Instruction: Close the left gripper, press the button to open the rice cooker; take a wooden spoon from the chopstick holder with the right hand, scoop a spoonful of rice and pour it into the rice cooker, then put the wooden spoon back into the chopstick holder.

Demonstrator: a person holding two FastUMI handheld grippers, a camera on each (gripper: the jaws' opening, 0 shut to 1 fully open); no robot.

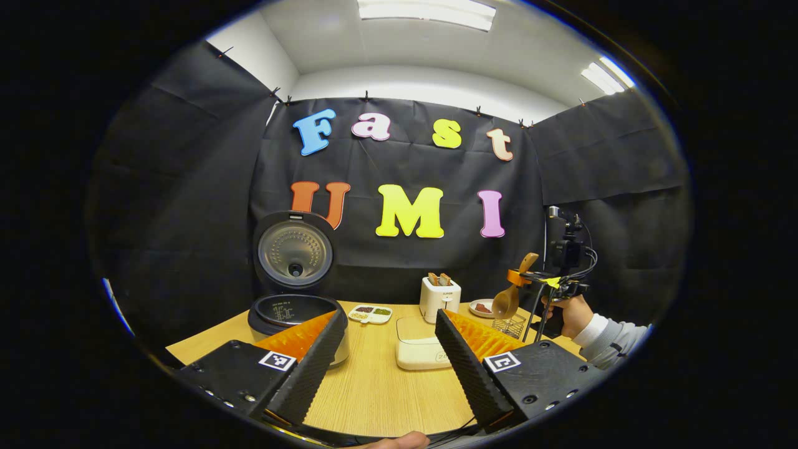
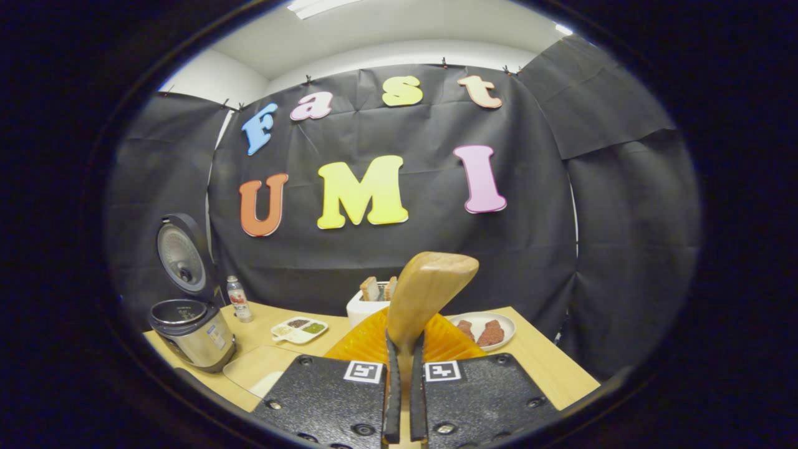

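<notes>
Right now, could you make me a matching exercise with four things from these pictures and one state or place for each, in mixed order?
Things:
1. rice cooker
2. spoon
3. left gripper
4. toaster

States or places:
a. holds slices of bread
b. open, nothing between its fingers
c. lid up
d. clamped in the right gripper

Pairs: 1-c, 2-d, 3-b, 4-a
</notes>
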